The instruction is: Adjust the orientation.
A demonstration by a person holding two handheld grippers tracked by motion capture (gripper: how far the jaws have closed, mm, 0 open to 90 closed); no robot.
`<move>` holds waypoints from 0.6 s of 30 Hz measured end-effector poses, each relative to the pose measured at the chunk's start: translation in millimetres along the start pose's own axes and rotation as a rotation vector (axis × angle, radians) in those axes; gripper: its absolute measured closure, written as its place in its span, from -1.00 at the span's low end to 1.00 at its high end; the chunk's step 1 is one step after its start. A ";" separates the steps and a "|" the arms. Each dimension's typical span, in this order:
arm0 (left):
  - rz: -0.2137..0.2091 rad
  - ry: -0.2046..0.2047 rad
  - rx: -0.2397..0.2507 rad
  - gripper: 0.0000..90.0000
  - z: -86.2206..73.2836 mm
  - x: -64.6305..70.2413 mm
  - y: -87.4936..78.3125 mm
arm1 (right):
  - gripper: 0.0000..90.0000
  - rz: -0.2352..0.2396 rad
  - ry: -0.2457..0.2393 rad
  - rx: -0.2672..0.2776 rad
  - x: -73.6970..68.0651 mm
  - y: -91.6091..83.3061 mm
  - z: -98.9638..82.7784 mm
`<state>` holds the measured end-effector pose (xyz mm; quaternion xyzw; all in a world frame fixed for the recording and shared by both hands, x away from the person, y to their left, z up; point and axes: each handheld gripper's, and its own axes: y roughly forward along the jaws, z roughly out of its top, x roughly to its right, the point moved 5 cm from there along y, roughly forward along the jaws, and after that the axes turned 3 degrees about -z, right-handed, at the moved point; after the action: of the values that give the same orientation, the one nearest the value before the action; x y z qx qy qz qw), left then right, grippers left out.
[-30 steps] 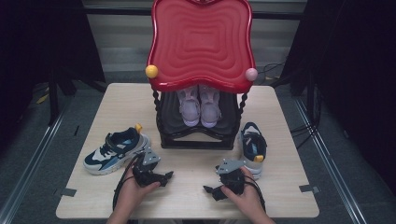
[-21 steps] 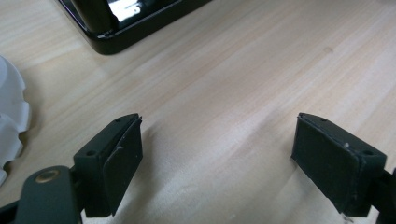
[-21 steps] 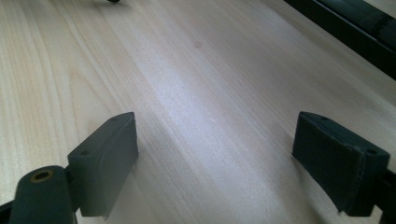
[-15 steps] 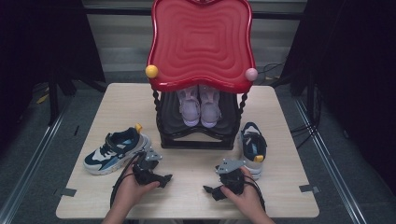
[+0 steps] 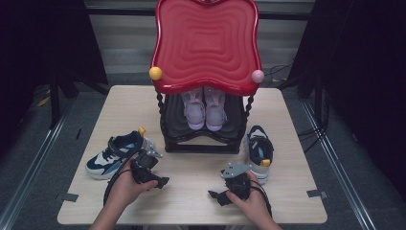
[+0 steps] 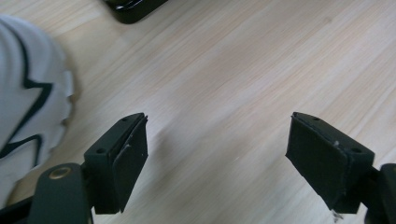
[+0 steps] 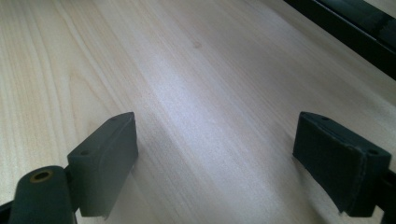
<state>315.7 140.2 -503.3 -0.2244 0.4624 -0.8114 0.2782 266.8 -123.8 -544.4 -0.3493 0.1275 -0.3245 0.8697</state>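
At lower left of the high view, the left gripper [image 5: 152, 155] has risen beside the navy shoe [image 5: 115, 153], jaws apart, just narrowing, nothing between; right gripper [image 5: 234, 168] unmoved, jaws apart.

Pair of lilac-pink sneakers [image 5: 205, 106]: heels hidden under wavy red plastic shelf top [image 5: 206, 45]. White-and-navy sneaker [image 6: 28, 107] cut off by left edge in left gripper view, blurred. Black rack base [image 6: 133, 8] cropped at top edge. Person's forearms cut off at bottom of high view.
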 end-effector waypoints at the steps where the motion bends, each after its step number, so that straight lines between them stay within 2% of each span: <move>1: 0.001 0.001 -0.005 -0.54 0.9 -1.6 -2.3 | -0.70 0.000 0.000 0.000 0.0 0.0 0.0; 5: 0.002 -0.017 -0.040 -0.51 3.8 -5.8 -9.9 | -0.70 0.000 0.000 0.000 0.0 0.0 0.0; 6: 0.002 -0.008 -0.055 -0.50 4.7 -8.1 -12.4 | -0.70 0.000 0.000 0.000 0.0 0.0 0.0; 8: -0.002 -0.029 -0.072 -0.47 5.2 -9.5 -15.0 | -0.70 0.000 0.002 -0.001 -0.1 -0.1 -0.1; 10: 0.003 -0.031 -0.090 -0.44 5.9 -12.4 -18.5 | -0.70 0.000 0.000 0.000 0.0 0.0 0.0; 11: 0.002 -0.048 -0.101 -0.42 5.8 -12.7 -20.4 | -0.70 0.000 0.000 0.000 0.0 0.0 0.0; 12: 0.005 -0.044 -0.114 -0.40 6.3 -14.9 -22.5 | -0.70 0.001 0.001 0.000 0.0 0.0 0.0; 18: 0.018 -0.057 -0.131 -0.35 13.3 -20.0 -33.4 | -0.70 0.000 0.000 0.000 0.0 0.0 0.0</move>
<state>330.7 159.0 -470.0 -0.2611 0.5082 -0.7702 0.2833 266.8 -123.8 -544.4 -0.3492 0.1276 -0.3243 0.8698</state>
